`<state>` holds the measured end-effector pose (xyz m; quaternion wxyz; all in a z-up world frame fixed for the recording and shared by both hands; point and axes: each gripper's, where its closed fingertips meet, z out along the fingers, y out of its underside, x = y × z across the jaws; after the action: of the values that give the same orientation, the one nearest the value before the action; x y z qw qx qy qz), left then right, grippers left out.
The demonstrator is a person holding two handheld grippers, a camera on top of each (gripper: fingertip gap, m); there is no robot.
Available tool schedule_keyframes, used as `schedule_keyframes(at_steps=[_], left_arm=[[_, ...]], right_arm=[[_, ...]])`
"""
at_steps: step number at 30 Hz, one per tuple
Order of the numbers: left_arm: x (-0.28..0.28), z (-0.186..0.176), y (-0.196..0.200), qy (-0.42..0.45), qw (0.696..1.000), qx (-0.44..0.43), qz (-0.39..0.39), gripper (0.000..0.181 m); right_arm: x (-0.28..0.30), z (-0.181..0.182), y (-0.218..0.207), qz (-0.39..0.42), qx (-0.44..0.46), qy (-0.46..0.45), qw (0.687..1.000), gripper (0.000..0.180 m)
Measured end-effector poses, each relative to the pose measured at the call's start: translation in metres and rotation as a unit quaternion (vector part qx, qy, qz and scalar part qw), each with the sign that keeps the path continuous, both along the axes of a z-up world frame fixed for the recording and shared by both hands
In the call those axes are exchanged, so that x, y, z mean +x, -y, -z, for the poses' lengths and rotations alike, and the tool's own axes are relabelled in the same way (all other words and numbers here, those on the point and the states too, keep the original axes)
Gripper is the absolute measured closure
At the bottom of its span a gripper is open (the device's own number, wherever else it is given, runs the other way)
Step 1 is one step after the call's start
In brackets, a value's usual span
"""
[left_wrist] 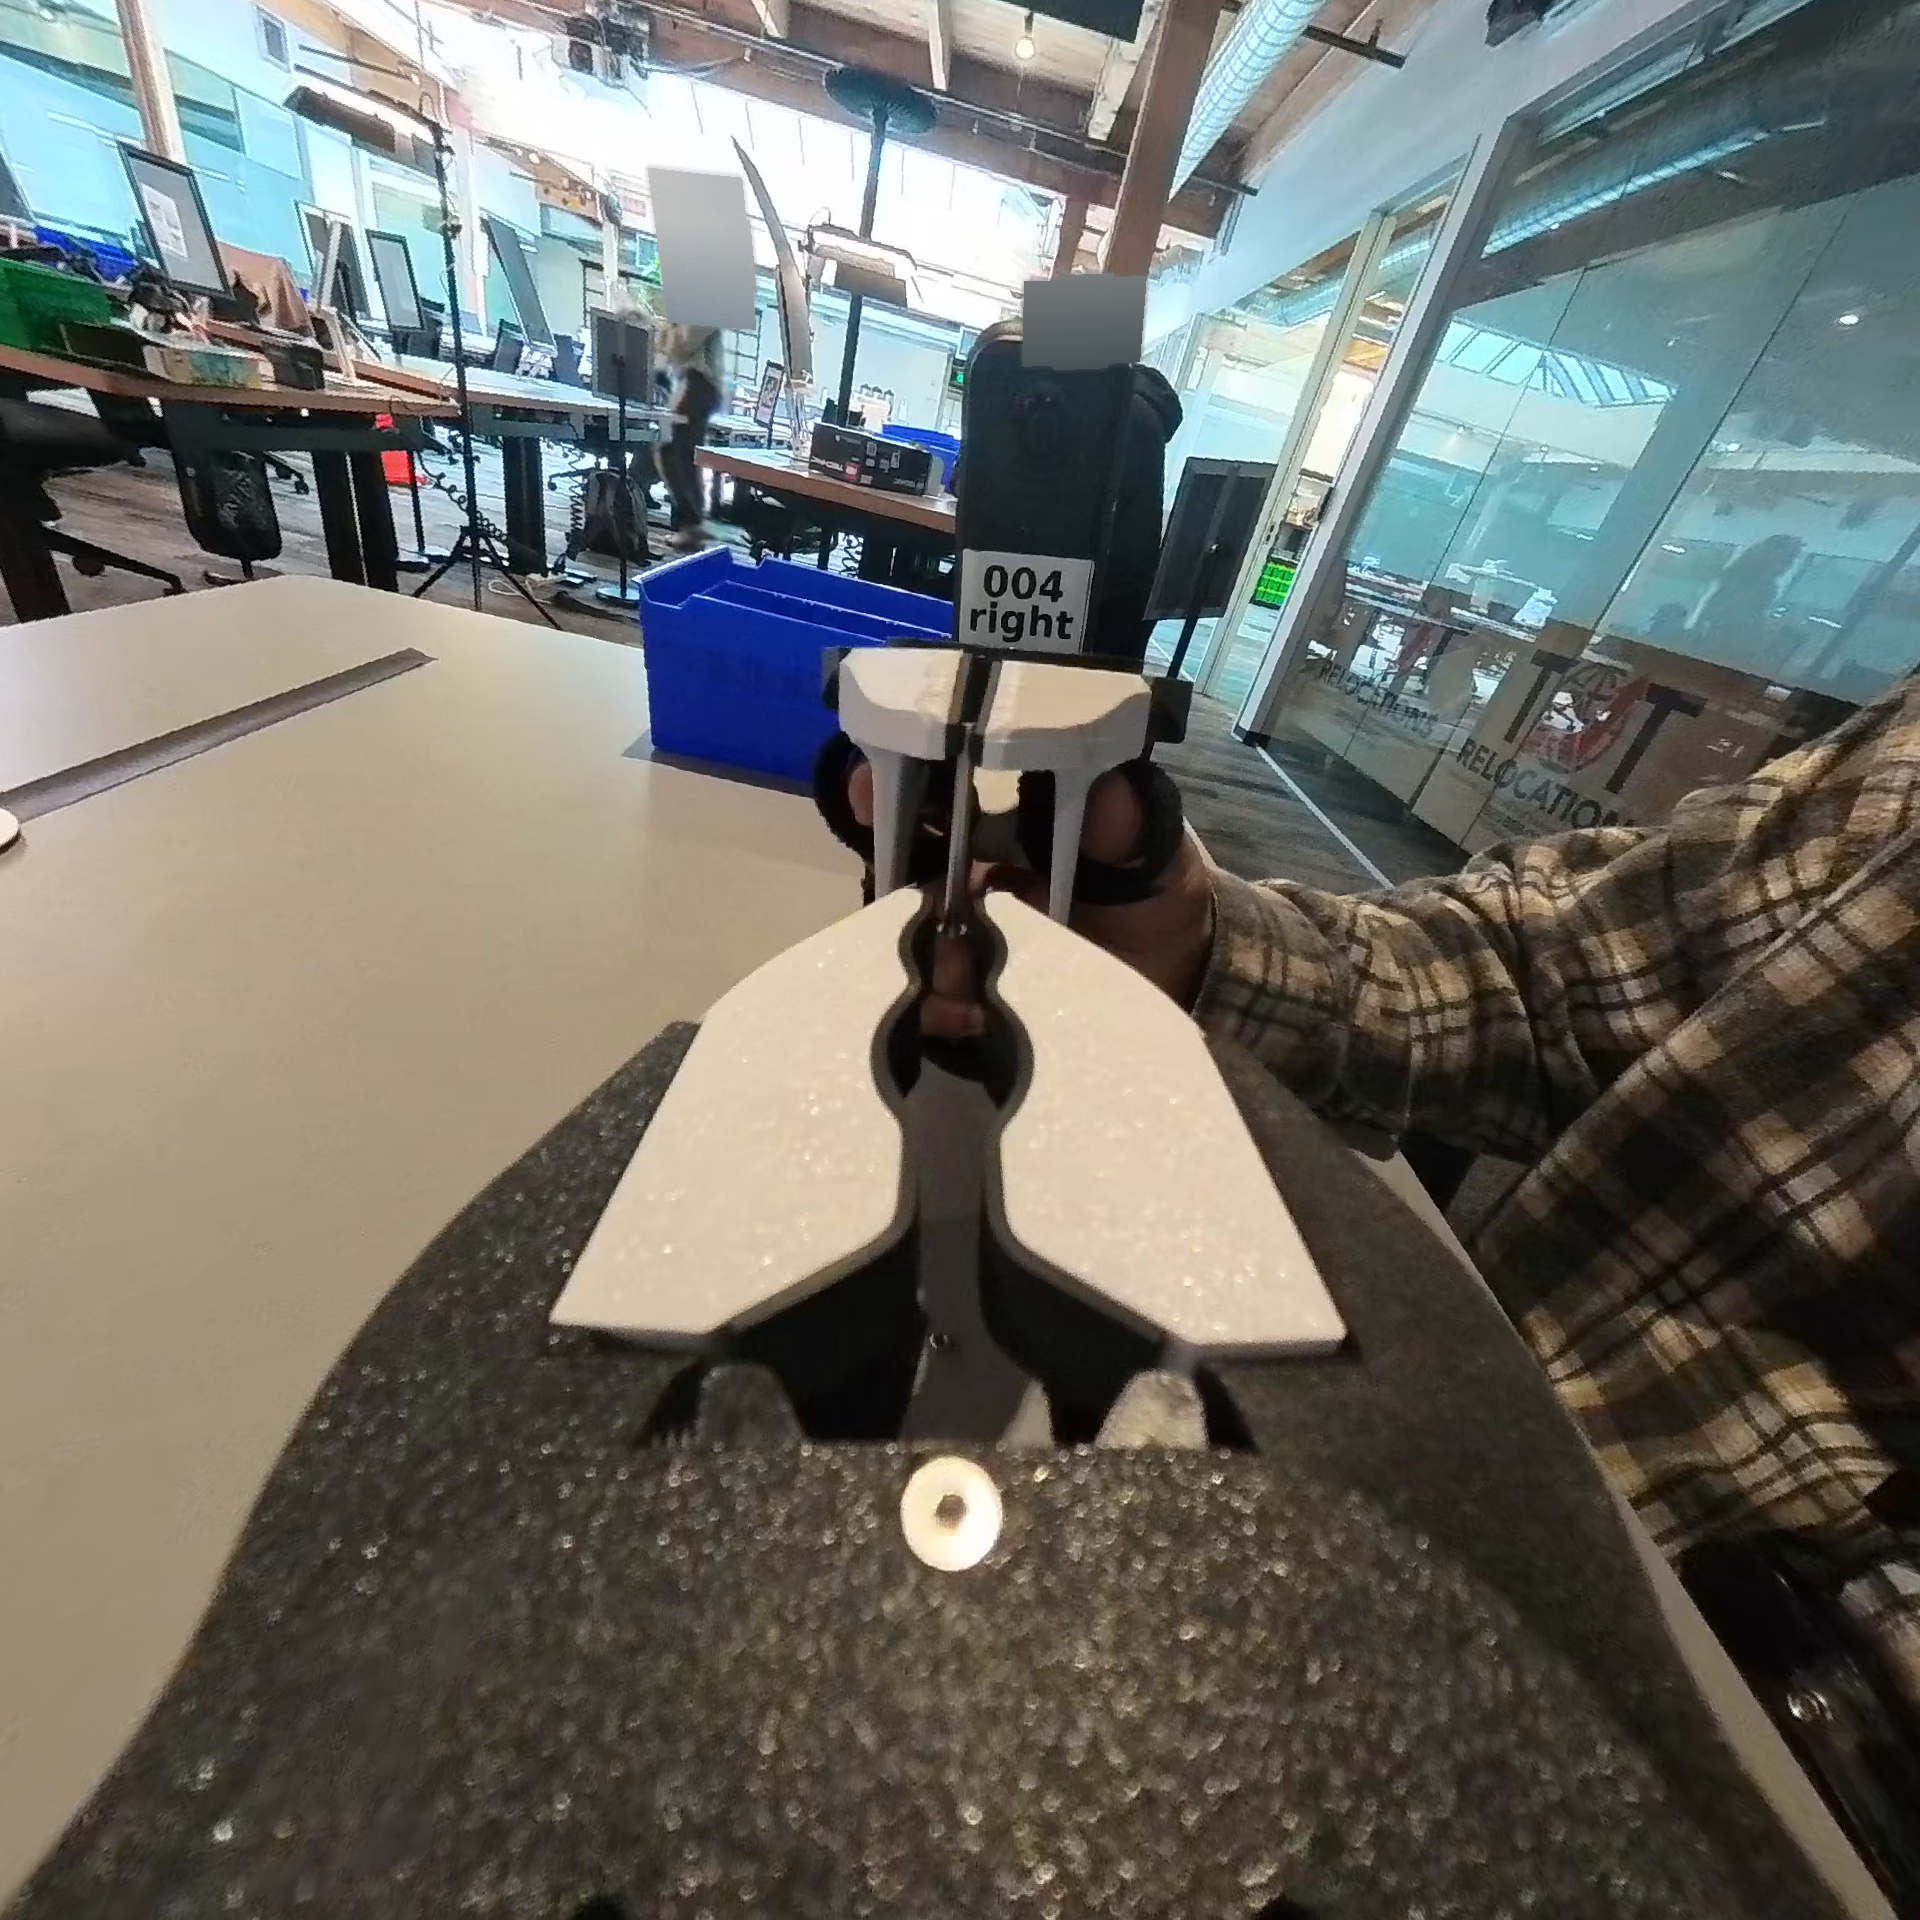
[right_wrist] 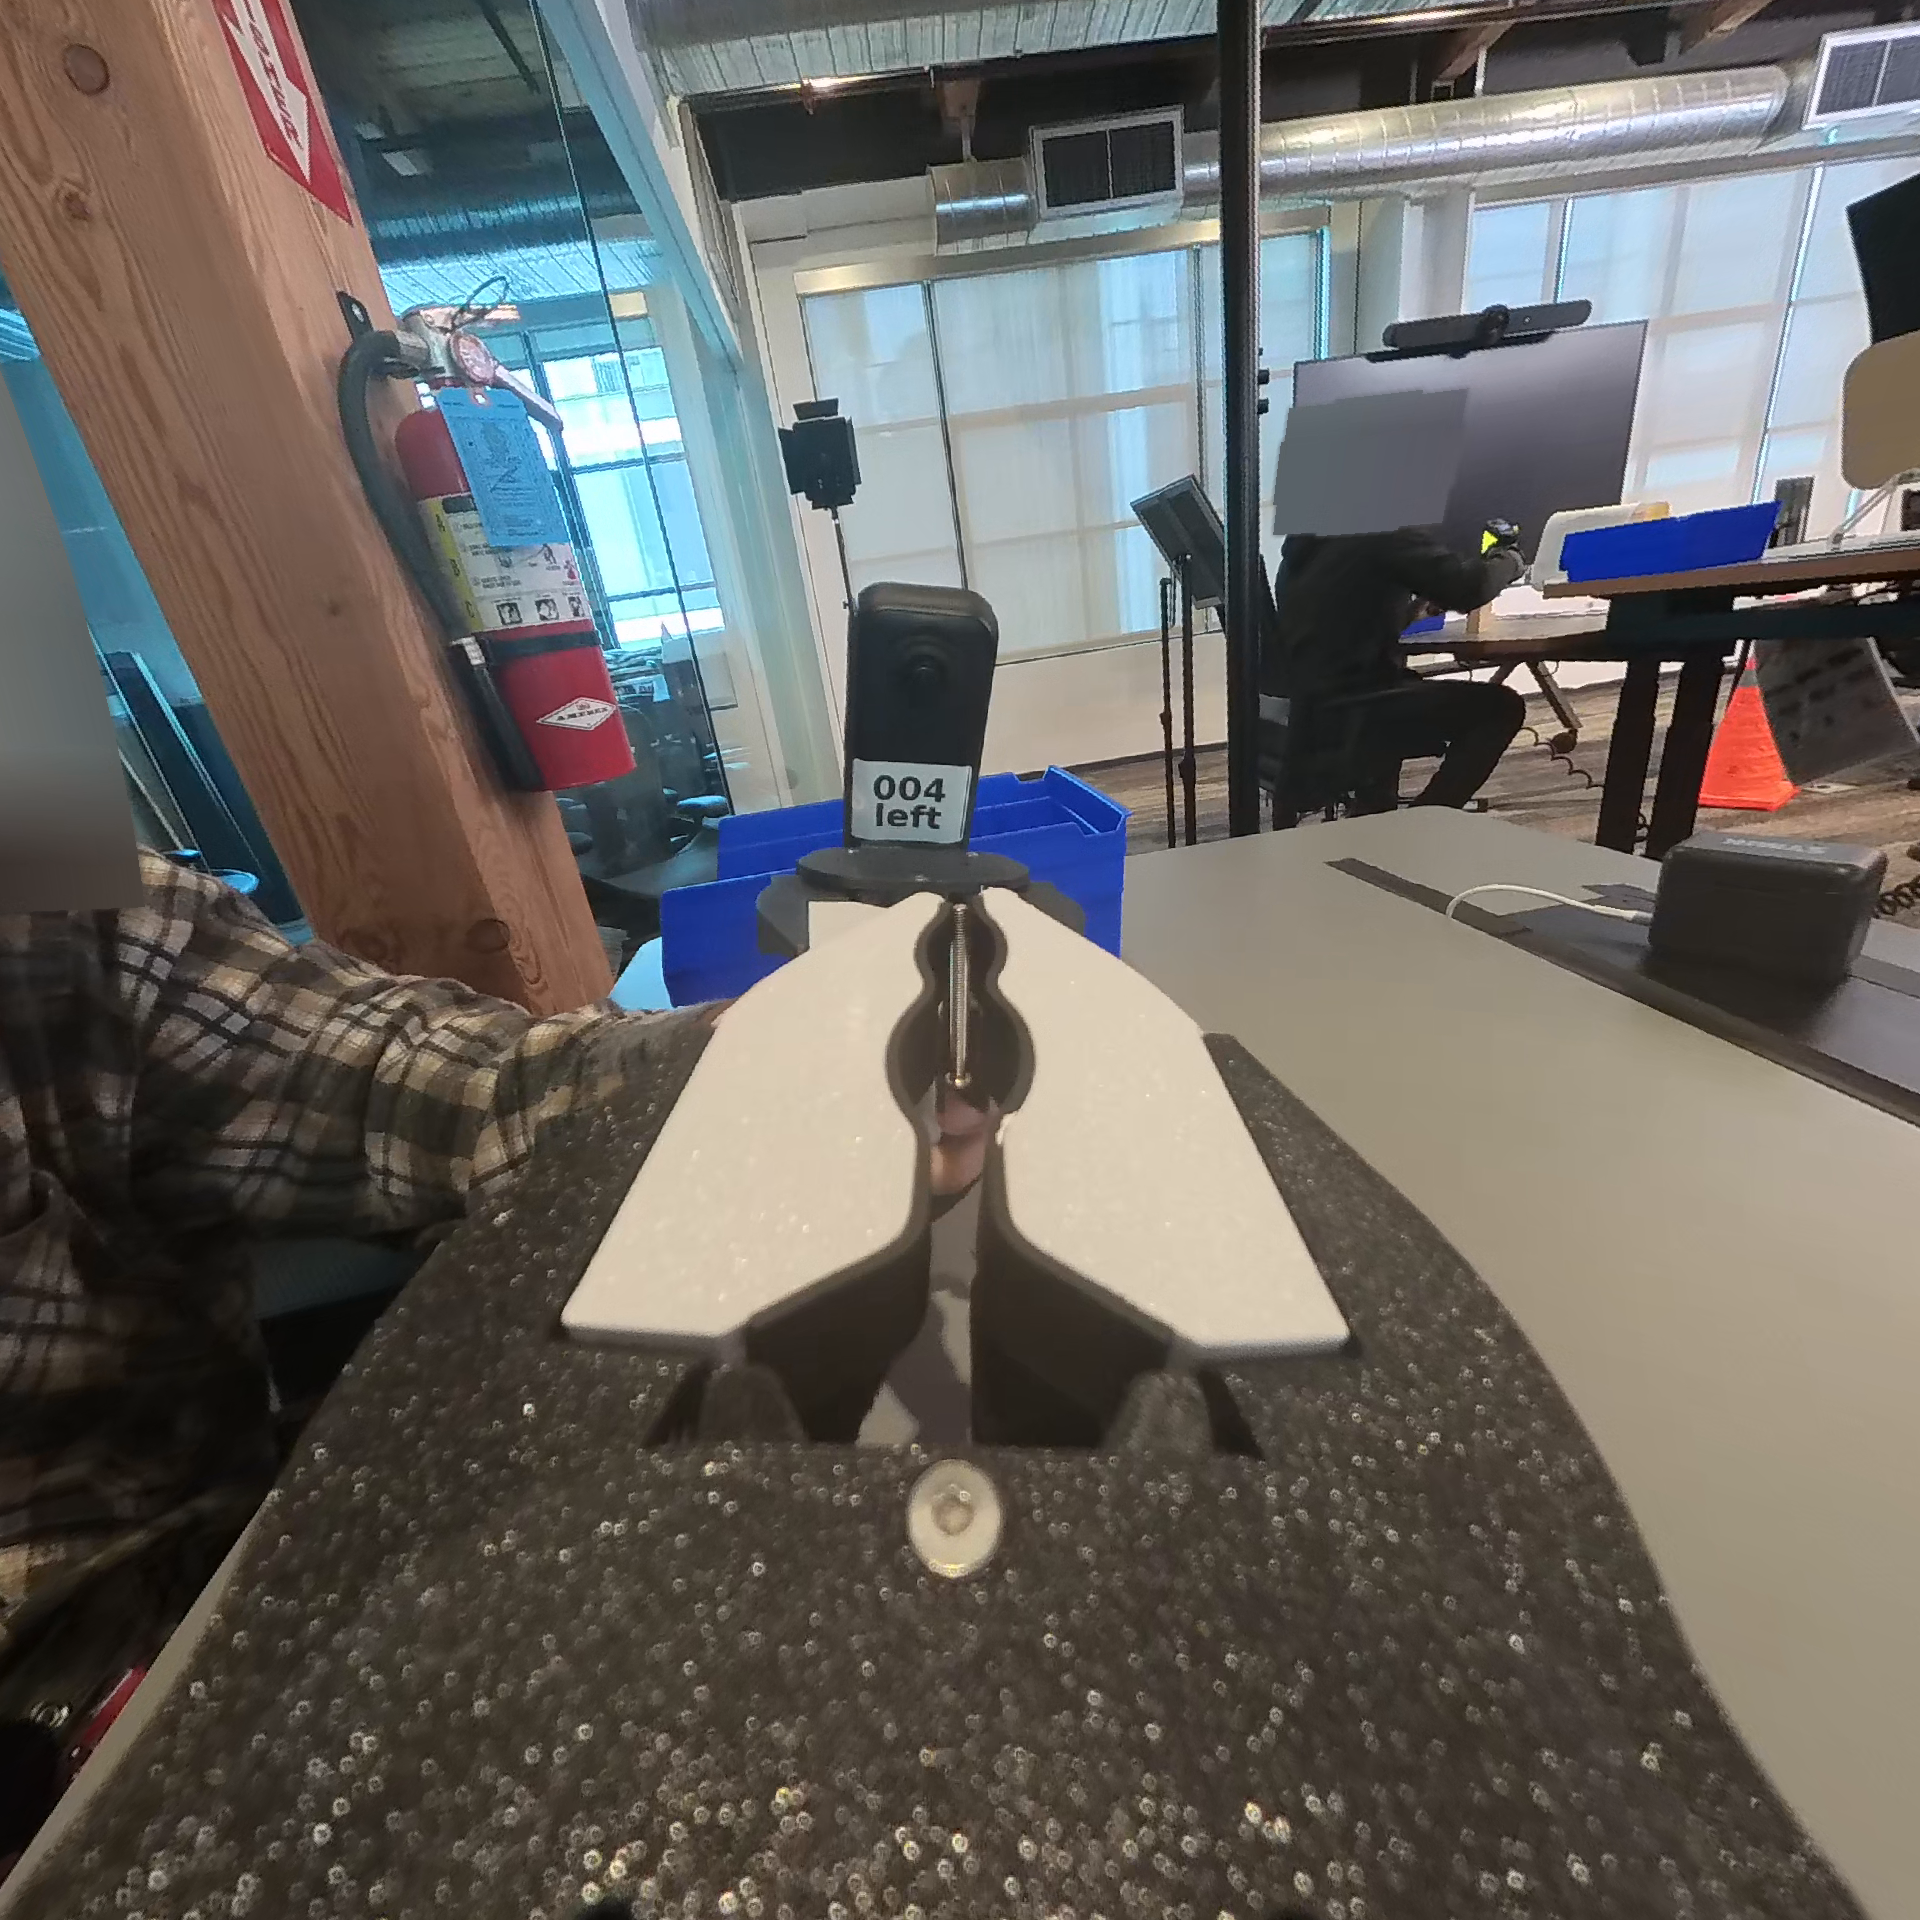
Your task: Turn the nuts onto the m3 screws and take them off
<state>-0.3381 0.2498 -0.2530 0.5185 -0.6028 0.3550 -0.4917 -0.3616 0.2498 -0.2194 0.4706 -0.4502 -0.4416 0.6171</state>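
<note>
The two grippers face each other over the grey table, tip to tip. A thin silver m3 screw (right_wrist: 960, 997) runs between them. In the right wrist view it shows through the wavy gap of my right gripper (right_wrist: 959, 906), with a small silver piece (right_wrist: 961, 1081) at its near end; I cannot tell if this is a nut or the head. In the left wrist view the screw (left_wrist: 958, 831) rises from my left gripper (left_wrist: 948, 914) to the right gripper (left_wrist: 974, 717). Both pairs of white fingers are closed at the tips. The left gripper (right_wrist: 914, 883) shows just behind the right fingertips.
A blue bin (left_wrist: 727, 665) stands at the table's far edge, also seen in the right wrist view (right_wrist: 1049, 842). A black box with a white cable (right_wrist: 1766, 914) sits on the table's dark strip. A person's plaid sleeve (left_wrist: 1558, 1039) reaches in. A wooden post bears a fire extinguisher (right_wrist: 520, 623).
</note>
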Motion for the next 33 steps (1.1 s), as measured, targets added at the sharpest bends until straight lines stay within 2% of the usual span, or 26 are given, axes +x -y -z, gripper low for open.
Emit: schedule_keyframes(at_steps=[11,14,18,20,23,26,29,33], left_arm=[[-0.002,-0.002,0.001,0.001,1.0,0.013,-0.008,0.177],[-0.006,-0.004,-0.001,0.017,1.0,0.005,-0.009,0.177],[-0.019,-0.002,-0.01,0.027,0.999,0.002,-0.032,0.177],[-0.028,0.0,-0.015,0.029,0.998,0.007,-0.047,0.177],[-0.042,0.005,-0.024,0.037,0.997,0.007,-0.068,0.177],[-0.054,0.011,-0.031,0.029,0.996,0.01,-0.086,0.177],[-0.061,0.011,-0.035,0.026,0.994,0.016,-0.103,0.177],[-0.07,0.011,-0.038,0.013,0.992,0.027,-0.125,0.177]], right_arm=[[0.001,-0.001,-0.002,-0.001,-0.006,-0.009,1.0,0.177],[0.002,0.001,-0.007,0.011,-0.012,-0.007,1.0,0.167],[0.009,-0.002,-0.011,0.019,-0.003,-0.009,1.0,0.166],[0.014,0.002,-0.014,0.029,0.016,0.017,0.999,0.168],[0.022,0.03,-0.013,0.019,0.059,0.129,0.99,0.175],[0.032,0.076,-0.007,-0.007,0.115,0.289,0.95,0.176],[0.042,0.114,0.002,-0.053,0.178,0.43,0.883,0.173],[0.043,0.141,0.016,-0.131,0.225,0.537,0.802,0.17]])
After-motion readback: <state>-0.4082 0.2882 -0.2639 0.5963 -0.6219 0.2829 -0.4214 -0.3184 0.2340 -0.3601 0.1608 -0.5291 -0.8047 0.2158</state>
